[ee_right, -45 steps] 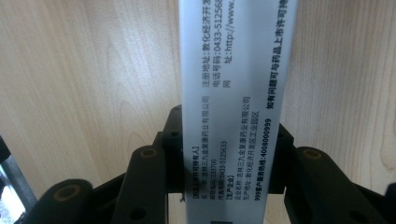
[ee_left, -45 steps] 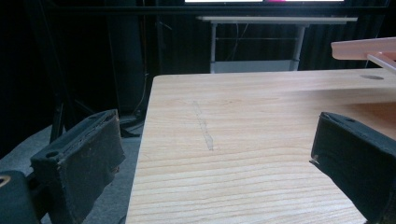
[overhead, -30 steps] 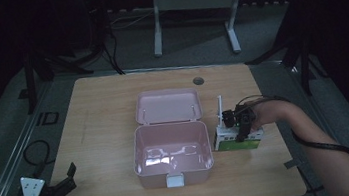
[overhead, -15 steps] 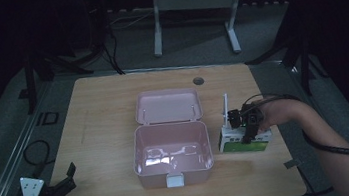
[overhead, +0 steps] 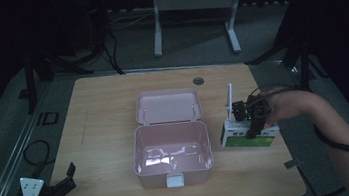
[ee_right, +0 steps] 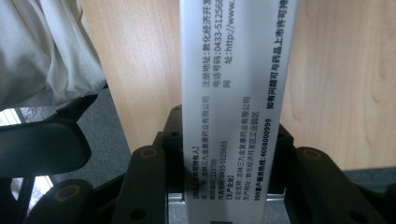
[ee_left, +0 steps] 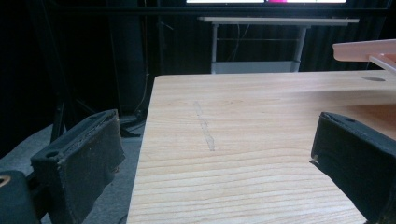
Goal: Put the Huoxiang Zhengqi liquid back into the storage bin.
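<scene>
Right gripper (overhead: 251, 116) pinching a white-and-green box (overhead: 246, 137) by its sides, over the table (overhead: 104, 116) near its right edge, just beside the open pink case (overhead: 173, 151). Seen along the jaws, box (ee_right: 233, 93) clamped between both pads, its white face printed in black Chinese text with readable digits: "0433-512568", "133700", "0433-5125633", "4008000999", and a cut-off "http://www." Green panel on the box side, writing there too small to read. Left gripper (overhead: 48, 191) resting at the near left table corner, jaws spread wide, holding nothing.
</scene>
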Action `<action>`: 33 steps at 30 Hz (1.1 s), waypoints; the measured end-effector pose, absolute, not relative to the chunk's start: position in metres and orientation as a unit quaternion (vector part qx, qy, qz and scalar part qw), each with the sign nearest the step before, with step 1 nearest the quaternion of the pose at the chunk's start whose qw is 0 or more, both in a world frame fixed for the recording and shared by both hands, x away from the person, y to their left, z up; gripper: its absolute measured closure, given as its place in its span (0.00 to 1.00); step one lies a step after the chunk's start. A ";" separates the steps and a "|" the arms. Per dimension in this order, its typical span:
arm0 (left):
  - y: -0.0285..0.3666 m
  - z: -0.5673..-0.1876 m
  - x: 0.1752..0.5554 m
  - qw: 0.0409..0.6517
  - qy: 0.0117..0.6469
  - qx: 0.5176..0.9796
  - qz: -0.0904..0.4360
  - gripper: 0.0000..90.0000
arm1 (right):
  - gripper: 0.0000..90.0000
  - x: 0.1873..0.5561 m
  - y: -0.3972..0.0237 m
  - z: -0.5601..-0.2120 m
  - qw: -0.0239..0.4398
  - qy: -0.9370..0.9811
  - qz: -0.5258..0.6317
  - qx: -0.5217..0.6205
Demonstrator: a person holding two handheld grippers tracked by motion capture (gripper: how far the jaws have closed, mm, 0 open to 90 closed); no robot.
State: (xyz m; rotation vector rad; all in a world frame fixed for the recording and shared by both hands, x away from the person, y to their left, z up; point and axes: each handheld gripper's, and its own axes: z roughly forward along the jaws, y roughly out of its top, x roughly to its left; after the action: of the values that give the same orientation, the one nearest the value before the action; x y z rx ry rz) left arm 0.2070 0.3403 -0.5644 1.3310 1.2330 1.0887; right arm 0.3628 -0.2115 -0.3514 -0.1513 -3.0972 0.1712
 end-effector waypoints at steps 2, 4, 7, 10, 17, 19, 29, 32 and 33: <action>0.341 -0.564 0.207 0.493 0.508 0.547 0.447 0.03 | 0.69 0.361 -0.212 -0.346 0.018 -0.997 0.053 -0.053; 0.341 -0.564 0.206 0.494 0.509 0.546 0.446 0.03 | 0.69 0.360 -0.211 -0.342 0.019 -0.997 0.059 -0.053; 0.341 -0.564 0.207 0.494 0.508 0.548 0.445 0.03 | 0.69 0.358 -0.209 -0.335 0.015 -0.997 0.062 -0.054; 0.341 -0.564 0.207 0.494 0.509 0.548 0.444 0.03 | 0.69 0.357 -0.204 -0.327 0.011 -0.997 0.056 -0.053; 0.341 -0.564 0.207 0.492 0.508 0.550 0.444 0.03 | 0.69 0.355 -0.184 -0.309 0.003 -0.998 0.052 -0.044; 0.340 -0.565 0.207 0.493 0.508 0.551 0.443 0.03 | 0.69 0.355 -0.179 -0.304 0.003 -0.998 0.046 -0.042; 0.341 -0.565 0.207 0.493 0.509 0.551 0.441 0.03 | 0.69 0.357 -0.154 -0.301 -0.001 -0.998 0.051 -0.036; 0.341 -0.565 0.208 0.493 0.509 0.551 0.440 0.03 | 0.69 0.358 -0.145 -0.302 0.004 -0.998 0.051 -0.035; 0.341 -0.565 0.208 0.492 0.508 0.553 0.440 0.03 | 0.69 0.358 -0.142 -0.302 0.005 -0.998 0.050 -0.035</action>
State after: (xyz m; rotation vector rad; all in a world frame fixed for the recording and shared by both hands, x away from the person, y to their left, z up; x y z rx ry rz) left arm 0.2076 0.3407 -0.5646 1.3409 1.2336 1.0688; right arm 0.3581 -0.1424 -0.3017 -0.1084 -3.1250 0.1576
